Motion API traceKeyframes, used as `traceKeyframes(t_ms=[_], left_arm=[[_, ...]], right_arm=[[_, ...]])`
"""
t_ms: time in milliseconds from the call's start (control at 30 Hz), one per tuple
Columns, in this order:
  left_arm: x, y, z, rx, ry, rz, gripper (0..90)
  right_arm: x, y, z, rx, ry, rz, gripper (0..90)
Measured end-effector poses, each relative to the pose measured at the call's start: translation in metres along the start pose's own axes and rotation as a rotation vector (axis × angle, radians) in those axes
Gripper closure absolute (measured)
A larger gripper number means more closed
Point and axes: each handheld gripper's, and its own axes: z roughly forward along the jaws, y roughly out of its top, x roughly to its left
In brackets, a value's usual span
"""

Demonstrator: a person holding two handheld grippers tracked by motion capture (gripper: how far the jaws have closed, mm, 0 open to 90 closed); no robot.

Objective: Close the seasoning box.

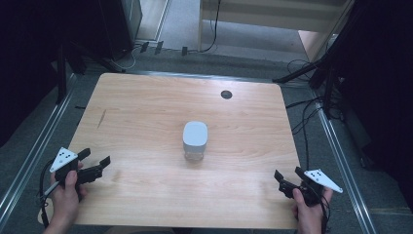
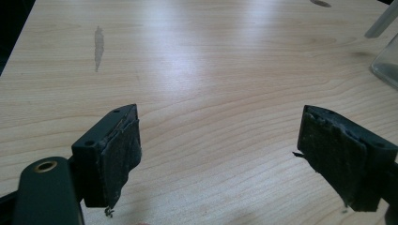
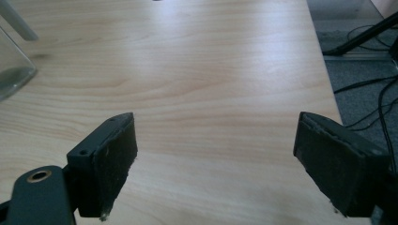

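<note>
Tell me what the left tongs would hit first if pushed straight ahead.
Probably nothing: the left tongs face bare table, with the clear container off to one side. Depth is uncertain.

I can read no text, label, brand or number anywhere, on the desk or elsewhere.

A jar with a lid stands upright near the middle of the bench. Behind it, toward the far edge and slightly right, a round grommet hole sits in the bench top. The left tool hovers at the near left corner, the right tool at the near right corner, both well apart from the jar, which lies between them and farther back. Cables trail on the floor right of the bench.
</note>
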Motion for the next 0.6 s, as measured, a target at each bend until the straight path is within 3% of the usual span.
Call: traceKeyframes(t_ms=[300,367,400,600], left_arm=[[0.0,0.0,0.0,0.002,0.002,0.005,13.6],[0.0,0.0,0.0,0.001,0.0,0.005,13.6],[0.0,0.0,0.0,0.0,0.0,0.005,13.6],[-0.001,0.0,0.0,0.002,0.001,0.011,13.7]], right_arm=[[-0.013,-0.015,-0.01,0.003,-0.03,0.034,14.6],[-0.011,-0.015,-0.01,0.008,-0.039,0.011,14.6],[-0.006,-0.015,-0.008,0.019,-0.048,-0.024,14.6],[-0.004,-0.015,-0.007,0.024,-0.037,-0.031,14.6]])
